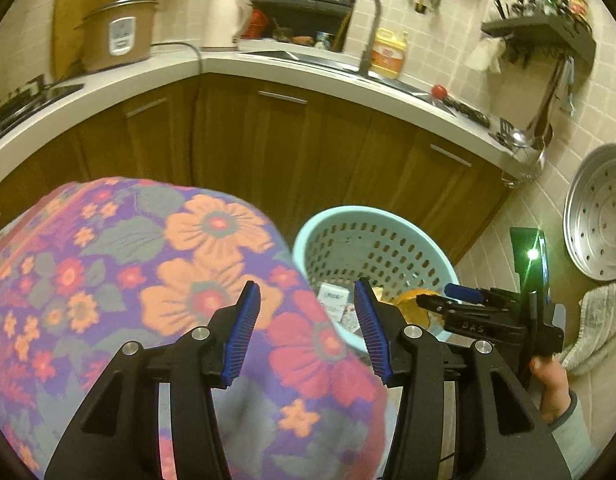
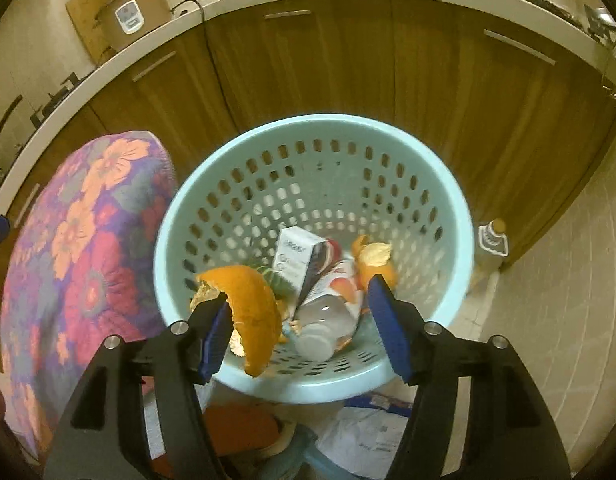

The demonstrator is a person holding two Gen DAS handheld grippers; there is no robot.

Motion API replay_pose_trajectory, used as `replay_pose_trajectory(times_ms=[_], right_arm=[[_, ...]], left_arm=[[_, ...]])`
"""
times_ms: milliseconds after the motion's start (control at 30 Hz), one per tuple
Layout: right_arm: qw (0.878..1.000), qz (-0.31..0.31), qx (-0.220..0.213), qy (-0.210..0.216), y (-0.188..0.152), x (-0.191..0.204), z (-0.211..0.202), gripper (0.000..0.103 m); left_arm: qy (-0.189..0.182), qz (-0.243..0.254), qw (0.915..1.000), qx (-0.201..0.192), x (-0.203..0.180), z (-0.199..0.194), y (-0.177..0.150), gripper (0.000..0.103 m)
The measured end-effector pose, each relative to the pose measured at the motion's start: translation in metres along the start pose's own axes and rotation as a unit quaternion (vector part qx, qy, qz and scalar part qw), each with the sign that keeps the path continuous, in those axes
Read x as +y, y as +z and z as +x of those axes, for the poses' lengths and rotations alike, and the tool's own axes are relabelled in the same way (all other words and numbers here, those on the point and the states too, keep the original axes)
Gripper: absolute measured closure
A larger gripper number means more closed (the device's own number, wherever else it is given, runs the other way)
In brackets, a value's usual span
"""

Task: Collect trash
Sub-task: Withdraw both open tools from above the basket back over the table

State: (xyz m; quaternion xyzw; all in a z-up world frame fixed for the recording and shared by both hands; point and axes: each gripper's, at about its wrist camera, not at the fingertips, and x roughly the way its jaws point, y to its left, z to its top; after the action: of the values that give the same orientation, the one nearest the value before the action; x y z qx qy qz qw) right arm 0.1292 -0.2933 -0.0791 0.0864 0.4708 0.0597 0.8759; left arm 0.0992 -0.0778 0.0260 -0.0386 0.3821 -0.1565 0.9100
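Wooden kitchen cabinets [image 2: 348, 60] stand behind the pale blue basket [image 2: 448, 200] under my tilted right hand-held gripper [image 2: 304, 328]; its jaws are spread, an orange peel [image 2: 252, 308] against the left pad. My left hand-held gripper [image 1: 308, 328] gapes empty over flowered cloth [image 1: 128, 260], basket half hidden.

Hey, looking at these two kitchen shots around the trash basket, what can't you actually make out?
- Basket contents, left wrist view: mostly hidden by the floral cloth and both grippers.
- Orange peel, right wrist view: against the right gripper's left pad; stuck or falling, unclear.
- Box lettering: too blurred.
- Papers under the basket: covered by its rim.
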Motion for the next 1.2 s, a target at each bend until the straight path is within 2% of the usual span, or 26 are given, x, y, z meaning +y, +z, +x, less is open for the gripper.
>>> replay_pose_trajectory(times_ms=[233, 433, 500, 600, 700, 833, 1033, 1200], right_arm=[[0.998, 0.024, 0.045, -0.033, -0.003, -0.008, 0.015, 0.042], [0.996, 0.016, 0.077, -0.037, -0.005, -0.006, 0.015, 0.042], [0.997, 0.021, 0.074, -0.021, -0.005, -0.006, 0.008, 0.042], [0.999, 0.020, 0.045, 0.003, -0.003, 0.001, -0.008, 0.042], [1.000, 0.008, -0.009, 0.024, -0.002, 0.016, -0.035, 0.042], [0.997, -0.017, -0.071, 0.039, -0.003, 0.043, -0.063, 0.036], [0.981, -0.080, -0.176, 0.034, -0.022, 0.096, -0.100, 0.031], [0.972, -0.080, -0.220, 0.035, -0.036, 0.118, -0.114, 0.026]], left_arm=[[0.013, -0.012, 0.9998, -0.001, 0.023, -0.010, -0.008, 0.055], [0.014, -0.014, 0.9998, -0.004, 0.034, -0.014, -0.010, 0.055], [0.013, -0.016, 0.9998, -0.006, 0.035, -0.015, -0.011, 0.055], [0.016, -0.016, 0.9997, -0.013, 0.039, -0.017, -0.013, 0.055], [0.025, -0.010, 0.9994, -0.021, 0.045, -0.020, -0.018, 0.055], [0.034, -0.004, 0.9987, -0.039, 0.055, -0.027, -0.029, 0.052], [0.067, -0.002, 0.9950, -0.073, 0.074, -0.045, -0.046, 0.041], [0.096, 0.008, 0.9908, -0.096, 0.082, -0.055, -0.057, 0.036]])
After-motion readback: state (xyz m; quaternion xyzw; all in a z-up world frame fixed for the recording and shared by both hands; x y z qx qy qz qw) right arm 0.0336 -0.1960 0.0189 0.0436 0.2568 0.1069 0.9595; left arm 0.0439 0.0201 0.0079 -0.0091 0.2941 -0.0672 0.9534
